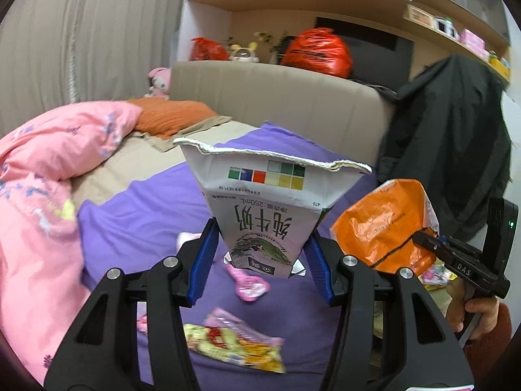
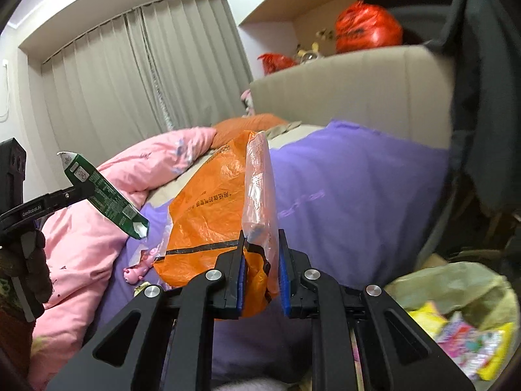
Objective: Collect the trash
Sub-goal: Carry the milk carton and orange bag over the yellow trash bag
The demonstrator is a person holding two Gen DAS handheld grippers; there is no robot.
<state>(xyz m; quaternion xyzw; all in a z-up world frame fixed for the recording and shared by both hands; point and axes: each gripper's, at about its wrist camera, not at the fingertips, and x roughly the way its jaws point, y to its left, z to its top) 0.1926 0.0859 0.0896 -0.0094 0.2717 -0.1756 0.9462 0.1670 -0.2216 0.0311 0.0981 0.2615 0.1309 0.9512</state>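
The left tongs (image 1: 260,247) pinch a white milk carton (image 1: 263,208) by its lower body, blue pads pressed on both sides, the torn top flared wide and the print upside down. Below it, on the purple sheet (image 1: 146,208) of the bed, lie a pink wrapper (image 1: 249,282) and a yellow snack packet (image 1: 237,342). To the right, the right tongs (image 1: 420,239) carry an orange plastic bag (image 1: 381,224), with a hand (image 1: 478,312) gripping the handle.

In the right wrist view, the right tongs (image 2: 260,260) are squeezed narrowly on the orange plastic bag (image 2: 208,215), which stands up crumpled between the pads. At the left, the left tongs (image 2: 78,192) hold the milk carton (image 2: 104,192) tilted above the pink quilt (image 2: 97,228). At lower right sits what seems to be a bin bag (image 2: 469,286) holding colourful wrappers, though blurred.
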